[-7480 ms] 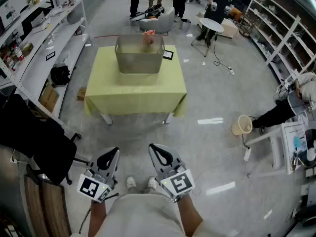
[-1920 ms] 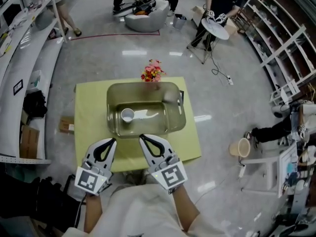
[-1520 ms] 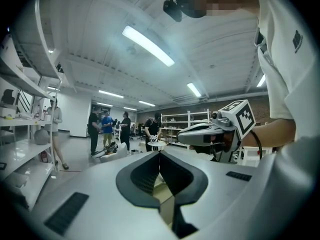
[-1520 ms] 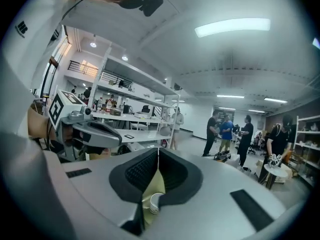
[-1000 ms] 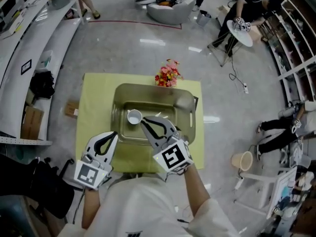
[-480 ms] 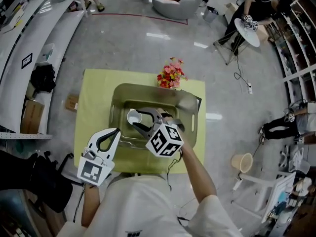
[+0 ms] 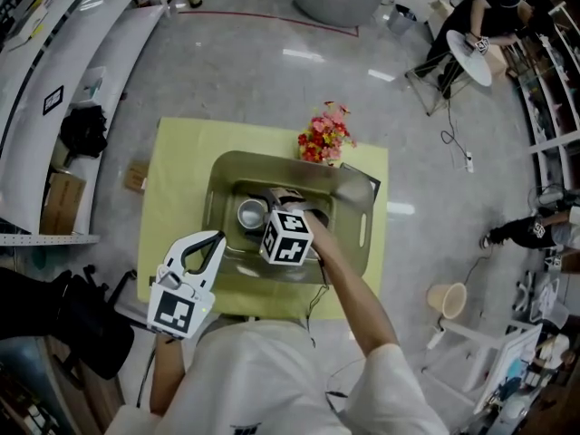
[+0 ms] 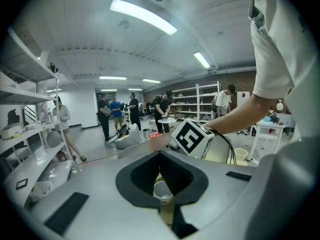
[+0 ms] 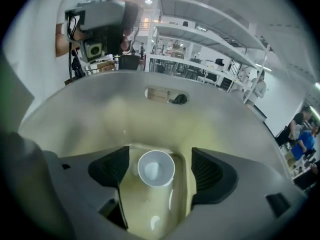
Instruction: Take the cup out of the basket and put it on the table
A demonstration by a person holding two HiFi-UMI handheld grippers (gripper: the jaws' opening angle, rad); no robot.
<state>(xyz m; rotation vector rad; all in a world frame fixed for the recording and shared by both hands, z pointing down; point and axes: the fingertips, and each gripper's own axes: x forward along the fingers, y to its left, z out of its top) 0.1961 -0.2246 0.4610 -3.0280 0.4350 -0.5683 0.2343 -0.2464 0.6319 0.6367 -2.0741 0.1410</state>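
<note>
Cup [image 7: 252, 213], white and upright with its mouth facing up, stands on the floor of the basket [image 7: 361, 239], toward the basket's left end as I look down over the person's shoulder. It is not yet lifted and not yet out on the cloth.

The basket is a grey, see-through tub with cut-out handles. It sits in the middle of the table [image 7: 177, 175], which is covered with a yellow-green cloth. A bunch of pink and red flowers [image 7: 324, 136] sits just behind the basket's far rim.

The right gripper [image 9: 159, 165] reaches down inside the basket, pointing steeply at the cup. Its jaws have just been opening and stand wide apart. In the right gripper view the cup sits squarely between the two dark pads, with a clear gap on each side, so nothing is gripped. The marker cube on this gripper is level with the basket's near wall.

The left gripper [image 7: 211, 242] hangs outside the basket, over the near left part of the table, close to the person's body. Its jaws are together and hold nothing. In the left gripper view the cup shows small through the loop of those jaws, well ahead of them.

Several people stand or sit farther back in the room, near a small round white table [image 7: 468, 57] and long shelves.
</note>
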